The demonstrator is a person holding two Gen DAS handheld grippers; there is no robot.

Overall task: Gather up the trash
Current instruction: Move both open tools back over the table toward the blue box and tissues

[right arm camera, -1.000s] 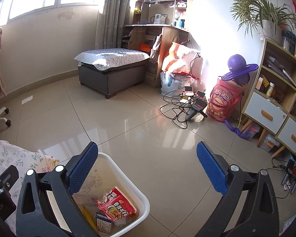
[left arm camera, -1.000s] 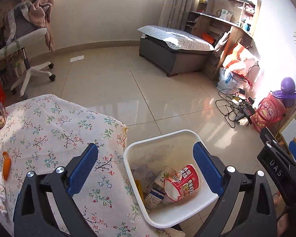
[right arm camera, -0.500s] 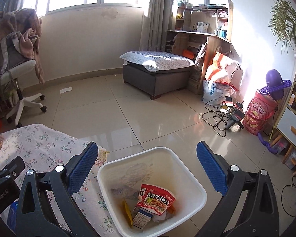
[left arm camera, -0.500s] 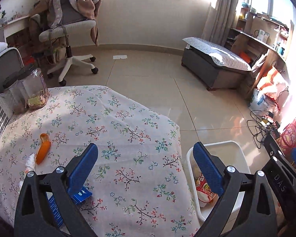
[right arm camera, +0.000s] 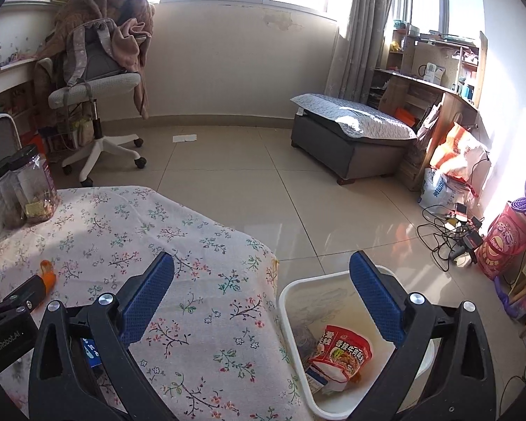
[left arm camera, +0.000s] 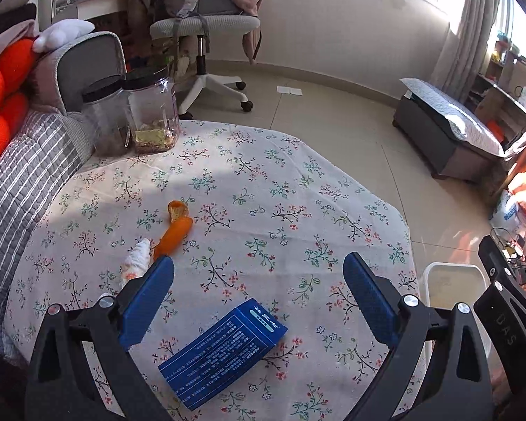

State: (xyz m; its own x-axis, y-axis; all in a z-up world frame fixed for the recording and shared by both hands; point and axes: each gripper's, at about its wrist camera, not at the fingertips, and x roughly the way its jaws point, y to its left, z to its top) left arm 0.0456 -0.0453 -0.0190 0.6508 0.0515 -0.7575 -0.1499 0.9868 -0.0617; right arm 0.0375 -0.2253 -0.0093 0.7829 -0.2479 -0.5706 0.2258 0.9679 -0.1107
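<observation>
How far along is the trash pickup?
Partway. The white bin already holds a red noodle packet and other wrappers. Both grippers, left and right, are open and empty. Blue box, orange peel and crumpled tissue remain on the table.

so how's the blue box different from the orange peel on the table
The blue box is a flat, printed rectangle; the orange peel is a narrow, curled strip. The box lies between the left gripper's open fingers; the peel lies further off, beside a white tissue. Both rest on the floral tablecloth, uncollected.
</observation>
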